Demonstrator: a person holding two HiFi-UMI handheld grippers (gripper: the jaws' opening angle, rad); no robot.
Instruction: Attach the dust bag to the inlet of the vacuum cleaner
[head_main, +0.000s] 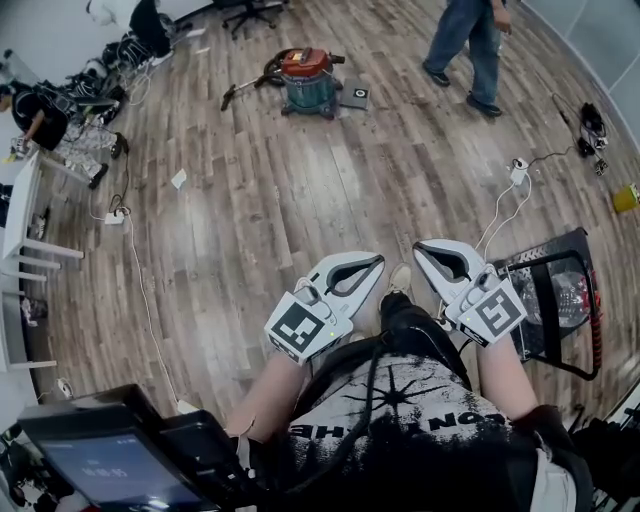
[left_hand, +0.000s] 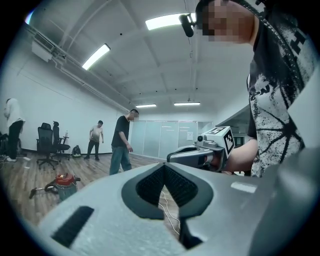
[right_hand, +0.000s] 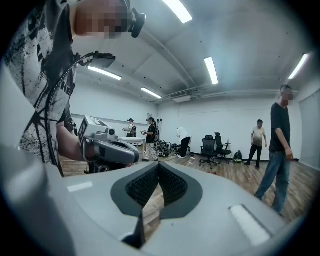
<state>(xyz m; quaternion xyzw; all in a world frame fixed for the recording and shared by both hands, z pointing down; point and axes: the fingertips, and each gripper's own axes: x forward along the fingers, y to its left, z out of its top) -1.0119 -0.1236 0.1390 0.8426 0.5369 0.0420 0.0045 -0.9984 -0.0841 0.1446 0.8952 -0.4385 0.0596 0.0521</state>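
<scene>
Wood floor (head_main: 260, 200): white cable (head_main: 145, 290) trailing across it
Vacuum cleaner (head_main: 307, 82): red-lidded canister with hose (head_main: 240, 92), standing far across the room, well apart from both grippers
Left gripper (head_main: 372, 266): jaws together, nothing between them
Right gripper (head_main: 425, 250): jaws together, nothing between them
Dust bag: not visible in any view
Progress: judged not begun; bag still to be picked up, vacuum cleaner still to be reached, inlet fitting outstanding

Counts around one vacuum cleaner (head_main: 306, 80)
Beyond it, two office chairs (left_hand: 46, 145); scattered about it, five other people (right_hand: 280, 150); on its near side, two grippers: left gripper (head_main: 375, 265), right gripper (head_main: 422, 250).
</scene>
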